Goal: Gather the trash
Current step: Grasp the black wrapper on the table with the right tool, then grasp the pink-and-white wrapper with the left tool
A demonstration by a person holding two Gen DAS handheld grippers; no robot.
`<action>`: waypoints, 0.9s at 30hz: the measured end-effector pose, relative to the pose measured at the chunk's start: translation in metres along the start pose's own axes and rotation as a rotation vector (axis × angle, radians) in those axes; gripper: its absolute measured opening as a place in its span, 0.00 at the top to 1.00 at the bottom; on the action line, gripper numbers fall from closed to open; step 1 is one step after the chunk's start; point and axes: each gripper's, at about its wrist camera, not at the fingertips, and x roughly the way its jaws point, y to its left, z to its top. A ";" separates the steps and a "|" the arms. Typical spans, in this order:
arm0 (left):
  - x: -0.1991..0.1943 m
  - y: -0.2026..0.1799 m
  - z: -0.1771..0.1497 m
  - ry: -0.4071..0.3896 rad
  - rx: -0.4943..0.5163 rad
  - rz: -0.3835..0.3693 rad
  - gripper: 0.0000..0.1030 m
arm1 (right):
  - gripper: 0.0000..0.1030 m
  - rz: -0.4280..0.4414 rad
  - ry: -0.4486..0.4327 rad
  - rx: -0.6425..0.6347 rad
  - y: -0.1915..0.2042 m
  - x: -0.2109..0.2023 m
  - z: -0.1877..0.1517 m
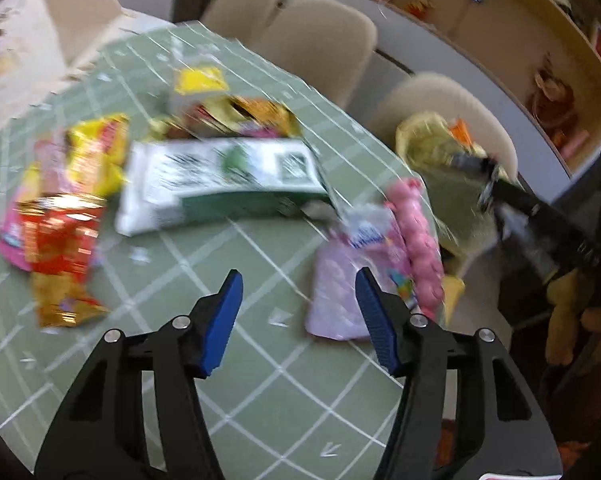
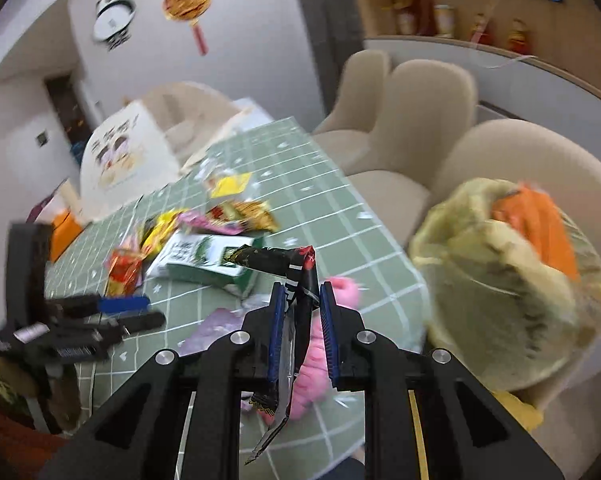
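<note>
Snack wrappers lie on a green gridded table: a white and green box, a red and gold wrapper, yellow wrappers, and a pink packet. My left gripper is open and empty above the table, just left of the pink packet. My right gripper is shut on a black wrapper, held over the table's edge beside a yellowish trash bag holding an orange wrapper. The left gripper also shows in the right wrist view.
Beige chairs stand along the table's far side. A printed paper bag and an orange box sit at the table's far left end. A shelf with figurines runs along the wall.
</note>
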 end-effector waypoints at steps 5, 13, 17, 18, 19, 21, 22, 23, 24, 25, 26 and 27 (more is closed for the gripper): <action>0.021 -0.018 -0.005 0.070 0.047 -0.021 0.54 | 0.82 -0.023 -0.035 0.077 -0.015 -0.023 -0.013; 0.042 -0.019 -0.007 0.133 0.029 0.017 0.72 | 0.82 -0.046 -0.024 0.085 -0.018 -0.026 -0.028; 0.042 -0.018 -0.007 0.132 0.019 0.024 0.88 | 0.82 -0.048 -0.027 0.085 -0.017 -0.027 -0.030; 0.040 -0.018 -0.006 0.126 0.020 0.030 0.93 | 0.82 -0.047 -0.029 0.087 -0.017 -0.028 -0.031; 0.037 -0.018 -0.005 0.117 0.021 0.040 0.95 | 0.82 -0.047 -0.030 0.088 -0.018 -0.028 -0.031; 0.030 -0.016 -0.002 0.098 0.013 0.046 0.97 | 0.82 -0.045 -0.033 0.089 -0.019 -0.030 -0.031; 0.023 -0.014 0.000 0.082 0.006 0.043 0.98 | 0.82 -0.044 -0.036 0.089 -0.019 -0.030 -0.031; 0.017 -0.014 0.003 0.065 0.003 0.043 0.98 | 0.82 -0.043 -0.038 0.090 -0.019 -0.031 -0.031; 0.011 -0.014 0.005 0.050 0.002 0.044 0.98 | 0.82 -0.043 -0.041 0.090 -0.018 -0.031 -0.030; 0.004 -0.014 0.008 0.032 0.003 0.045 0.98 | 0.82 -0.041 -0.043 0.090 -0.019 -0.031 -0.030; -0.003 -0.015 0.012 0.011 0.008 0.047 0.98 | 0.82 -0.039 -0.045 0.090 -0.019 -0.031 -0.030; -0.010 -0.017 0.015 -0.009 0.014 0.049 0.98 | 0.82 -0.037 -0.046 0.090 -0.019 -0.031 -0.030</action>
